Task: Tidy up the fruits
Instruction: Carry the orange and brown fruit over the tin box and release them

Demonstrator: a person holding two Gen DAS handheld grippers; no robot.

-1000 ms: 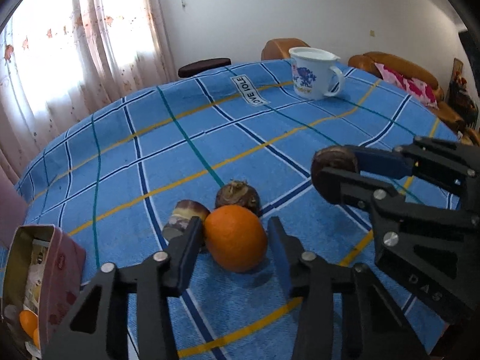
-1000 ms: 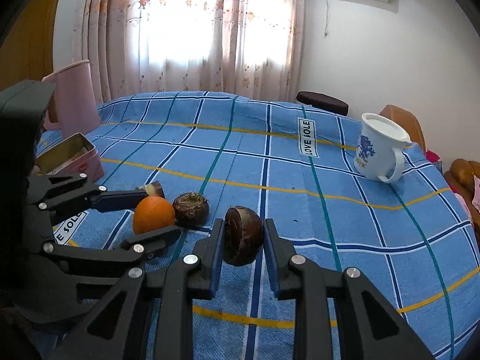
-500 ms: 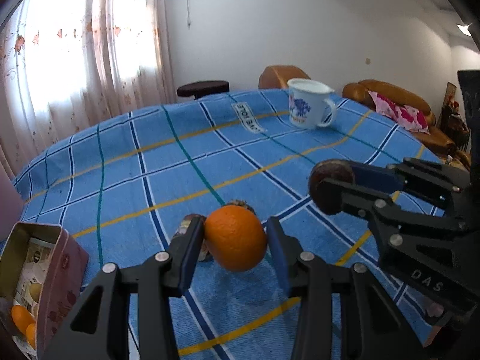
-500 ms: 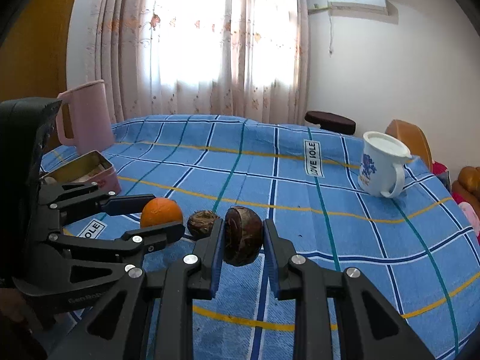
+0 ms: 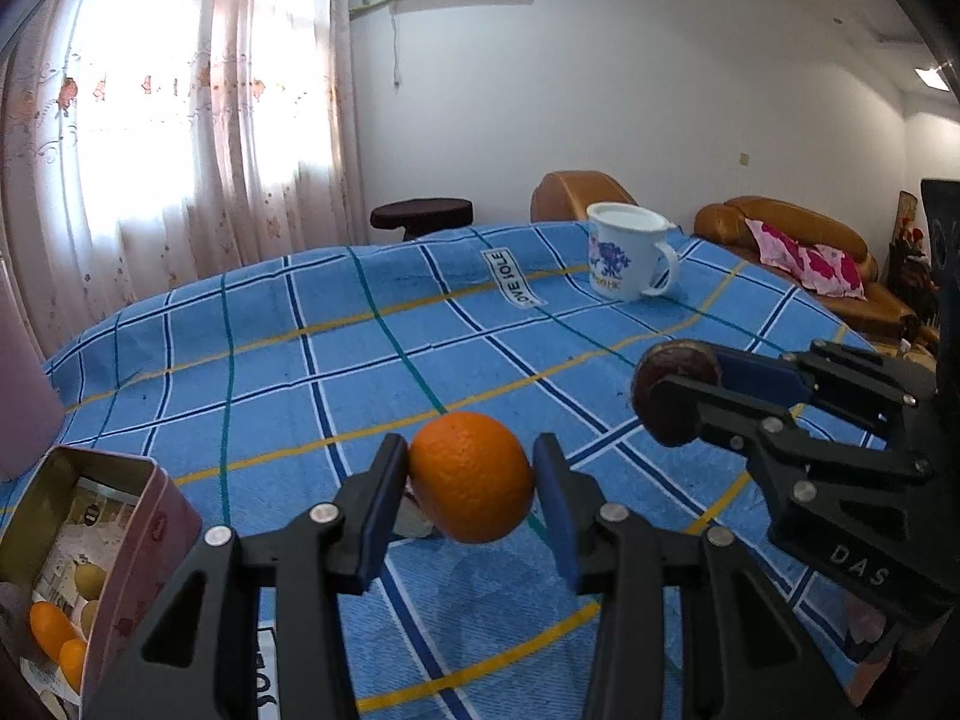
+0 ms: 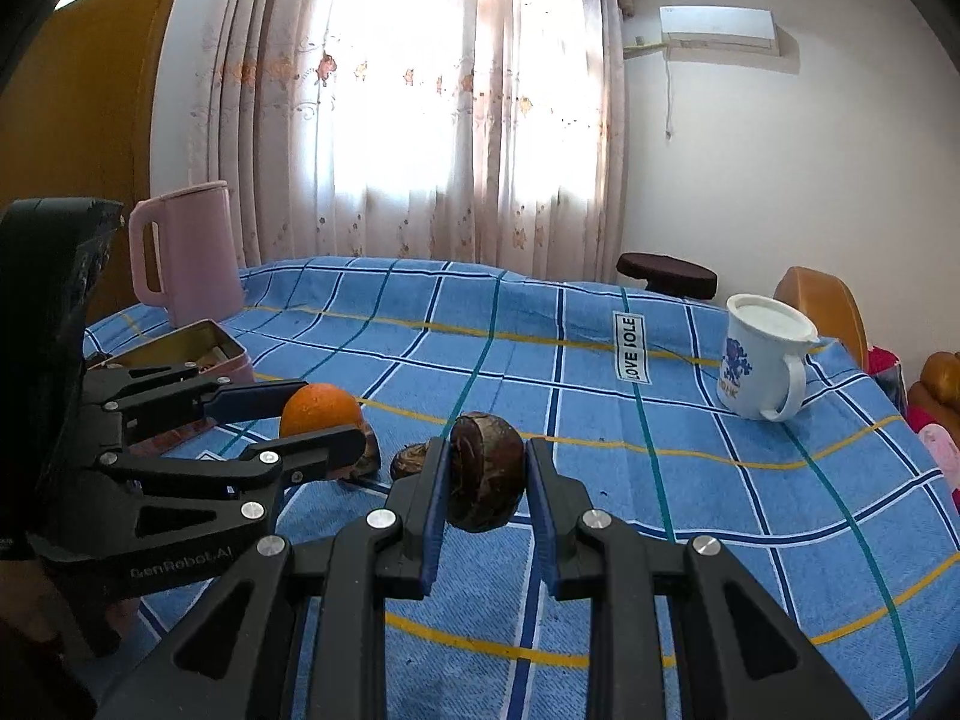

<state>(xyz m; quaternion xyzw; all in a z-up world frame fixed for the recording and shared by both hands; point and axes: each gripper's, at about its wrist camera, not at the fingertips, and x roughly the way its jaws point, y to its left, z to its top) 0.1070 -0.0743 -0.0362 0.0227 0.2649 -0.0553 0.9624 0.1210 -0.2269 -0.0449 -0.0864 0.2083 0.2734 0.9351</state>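
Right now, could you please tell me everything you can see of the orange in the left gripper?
The orange is round with bright, finely dimpled peel that looks whole and unmarked. It is clamped at its sides between the blue pads of the left gripper and held clear above the blue checked tablecloth; only the pads touch it. The right wrist view shows its top above the lower finger, with two dark brown fruits on the cloth beyond.

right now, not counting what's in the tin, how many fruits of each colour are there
orange: 1, in the left gripper
brown: 3, the held brown fruit in the right gripper, the near brown fruit and the half-hidden brown fruit on the tablecloth
total: 4
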